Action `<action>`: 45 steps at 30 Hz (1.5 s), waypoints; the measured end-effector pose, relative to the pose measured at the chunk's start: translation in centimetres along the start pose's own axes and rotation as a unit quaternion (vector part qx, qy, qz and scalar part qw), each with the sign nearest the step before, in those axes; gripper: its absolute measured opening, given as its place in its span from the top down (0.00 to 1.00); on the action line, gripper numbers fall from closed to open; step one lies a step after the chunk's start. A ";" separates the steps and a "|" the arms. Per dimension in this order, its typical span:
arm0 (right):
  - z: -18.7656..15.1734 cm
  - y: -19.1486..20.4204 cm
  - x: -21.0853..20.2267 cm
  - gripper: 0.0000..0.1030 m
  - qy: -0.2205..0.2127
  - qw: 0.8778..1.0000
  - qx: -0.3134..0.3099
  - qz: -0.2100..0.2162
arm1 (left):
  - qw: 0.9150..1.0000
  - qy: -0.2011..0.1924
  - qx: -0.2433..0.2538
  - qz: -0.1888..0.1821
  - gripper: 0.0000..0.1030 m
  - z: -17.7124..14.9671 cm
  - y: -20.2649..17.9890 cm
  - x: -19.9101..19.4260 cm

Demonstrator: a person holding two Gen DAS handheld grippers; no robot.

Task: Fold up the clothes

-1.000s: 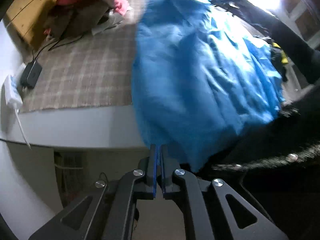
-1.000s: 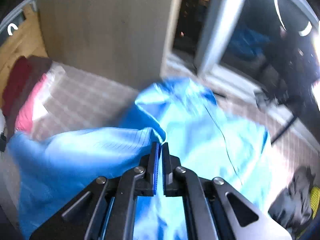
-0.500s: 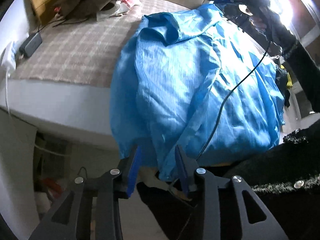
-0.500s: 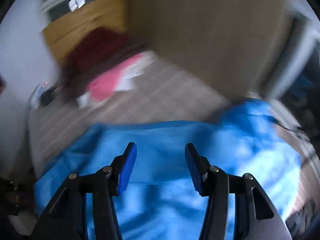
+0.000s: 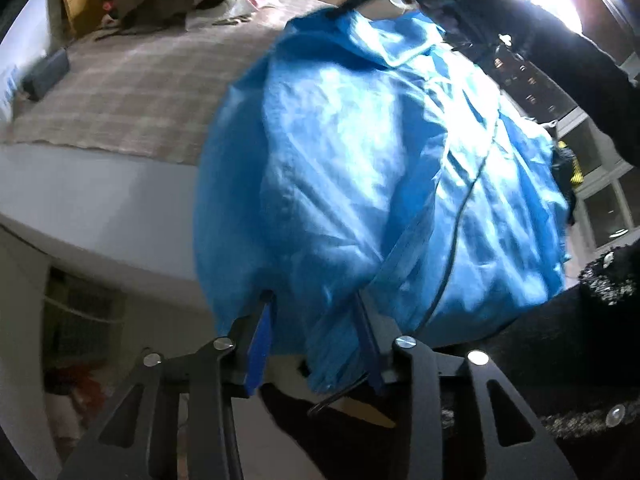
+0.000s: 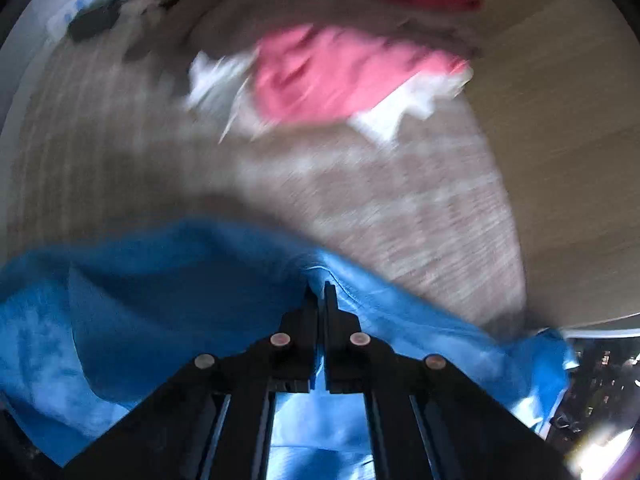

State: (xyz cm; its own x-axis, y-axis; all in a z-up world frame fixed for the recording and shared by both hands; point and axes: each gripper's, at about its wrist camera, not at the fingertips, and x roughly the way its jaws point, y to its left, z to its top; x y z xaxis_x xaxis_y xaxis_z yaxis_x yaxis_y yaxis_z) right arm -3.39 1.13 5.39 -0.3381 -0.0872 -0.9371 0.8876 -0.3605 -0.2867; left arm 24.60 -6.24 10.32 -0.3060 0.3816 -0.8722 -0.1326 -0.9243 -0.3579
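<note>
Left hand-held gripper jaws spread wide, right hand-held gripper jaws pinched together

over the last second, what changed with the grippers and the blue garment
The left hand-held gripper let go: it was shut on the blue garment, now it is open with the hem hanging between its fingers. The right hand-held gripper opened briefly, then shut on the garment's far edge. The pink clothes stayed on the bed.
</note>
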 end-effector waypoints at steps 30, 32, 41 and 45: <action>-5.7 -9.4 -5.8 0.73 -0.105 0.973 0.197 0.062 | 0.999 0.015 0.001 0.042 0.99 4.1 1.1 0.7; -5.9 -10.5 -5.5 0.76 -0.115 0.964 0.225 0.082 | 1.000 0.012 -0.004 0.028 0.99 4.4 1.0 -0.3; 1.7 -11.3 -6.4 0.75 -0.151 0.947 0.211 0.189 | 0.986 0.072 -0.067 0.132 0.90 3.9 5.4 -3.3; -6.9 -17.1 -9.3 0.72 -0.185 0.932 0.287 0.122 | 0.986 0.032 -0.004 0.161 0.85 8.6 3.4 -6.4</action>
State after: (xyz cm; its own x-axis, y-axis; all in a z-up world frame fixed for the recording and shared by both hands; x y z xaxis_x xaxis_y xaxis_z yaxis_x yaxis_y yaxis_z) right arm -13.25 14.54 17.66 -0.3265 -0.5074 -0.7975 0.6747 -0.7160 0.1793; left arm 17.95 -11.75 17.53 -0.2717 0.0667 -0.9601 -0.0306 -0.9977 -0.0606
